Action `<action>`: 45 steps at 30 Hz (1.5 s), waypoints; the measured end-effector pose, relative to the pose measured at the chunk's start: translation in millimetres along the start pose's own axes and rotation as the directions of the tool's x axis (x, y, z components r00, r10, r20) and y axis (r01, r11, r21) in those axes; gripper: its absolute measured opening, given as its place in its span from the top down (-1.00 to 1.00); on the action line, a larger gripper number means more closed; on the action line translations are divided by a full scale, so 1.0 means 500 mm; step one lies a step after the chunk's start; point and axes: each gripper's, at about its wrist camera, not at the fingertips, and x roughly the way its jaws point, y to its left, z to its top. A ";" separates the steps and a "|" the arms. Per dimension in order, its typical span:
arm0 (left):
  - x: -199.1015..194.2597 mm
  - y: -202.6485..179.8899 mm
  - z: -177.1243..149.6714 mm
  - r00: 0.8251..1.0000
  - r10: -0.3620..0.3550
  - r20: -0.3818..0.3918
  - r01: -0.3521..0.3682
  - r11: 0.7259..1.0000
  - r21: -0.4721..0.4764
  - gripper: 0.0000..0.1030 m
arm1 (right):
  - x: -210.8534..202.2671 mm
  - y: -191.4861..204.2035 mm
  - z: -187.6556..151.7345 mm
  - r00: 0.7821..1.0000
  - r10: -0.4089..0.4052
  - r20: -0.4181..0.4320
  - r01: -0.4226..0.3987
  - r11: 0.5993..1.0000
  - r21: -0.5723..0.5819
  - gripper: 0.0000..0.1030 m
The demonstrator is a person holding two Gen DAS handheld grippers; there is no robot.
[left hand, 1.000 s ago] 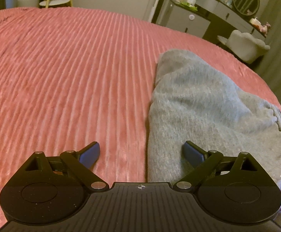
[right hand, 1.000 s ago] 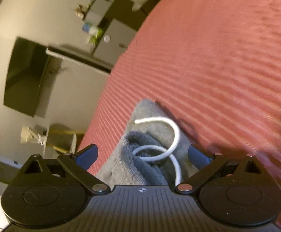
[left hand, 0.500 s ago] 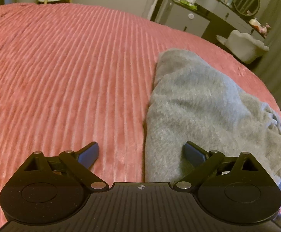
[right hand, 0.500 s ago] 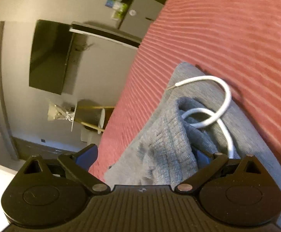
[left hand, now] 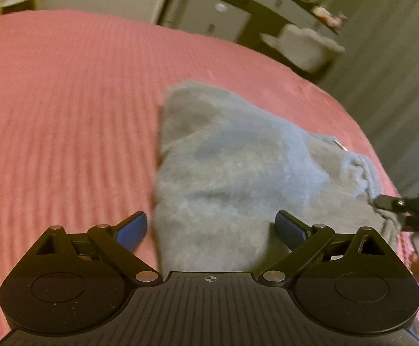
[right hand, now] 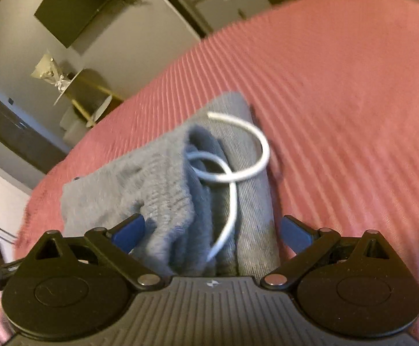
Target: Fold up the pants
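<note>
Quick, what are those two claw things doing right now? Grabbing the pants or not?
Left gripper: open, fingers either side of the grey pants, not pinching.
Right gripper: open, straddling the waistband and white drawstring, nothing gripped.

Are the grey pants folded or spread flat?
Folded: the grey pants lie as a compact layered bundle on the pink bedspread, waistband drawstring exposed.

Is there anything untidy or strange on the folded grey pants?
Yes. The white drawstring lies loose in loops on top of the grey pants near the waistband, instead of tucked in. The waistband fabric is bunched, not flat. The pink bedspread shows nothing odd.
</note>
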 end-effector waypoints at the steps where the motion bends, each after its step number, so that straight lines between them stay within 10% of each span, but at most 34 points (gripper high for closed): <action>1: 0.011 0.001 0.006 0.999 -0.029 -0.016 0.029 1.000 0.008 -0.92 | 0.009 -0.014 0.006 0.999 0.041 -0.034 -0.040 0.999 0.036 -0.93; 12: 0.118 -0.045 0.034 0.998 -0.012 -0.064 0.022 0.988 0.156 -1.00 | 0.100 0.013 0.025 0.977 0.041 -0.210 -0.063 0.993 -0.099 -0.94; 20: 0.104 -0.008 0.040 0.952 -0.300 -0.062 0.304 0.949 0.079 -1.00 | 0.116 0.012 0.039 0.969 0.057 -0.239 -0.089 0.988 -0.125 -0.94; 27: 0.146 -0.030 0.044 0.971 -0.213 -0.104 0.221 0.973 0.069 -0.95 | 0.103 0.055 0.031 0.976 -0.077 -0.204 0.054 0.992 -0.115 -0.90; 29: 0.143 -0.052 0.049 0.985 -0.148 -0.092 0.154 0.985 0.070 -0.58 | 0.096 0.095 0.021 0.977 -0.123 -0.174 0.089 0.978 -0.190 -0.67; 36: 0.110 -0.120 0.045 0.998 -0.034 -0.044 0.042 0.980 0.194 0.06 | 0.058 0.116 0.019 0.986 -0.116 -0.116 0.101 0.987 -0.126 -0.32; 45: 0.068 -0.198 0.126 0.998 -0.009 0.065 -0.009 0.961 0.278 0.24 | 0.001 0.185 0.062 0.998 -0.052 0.025 0.055 0.990 -0.128 -0.17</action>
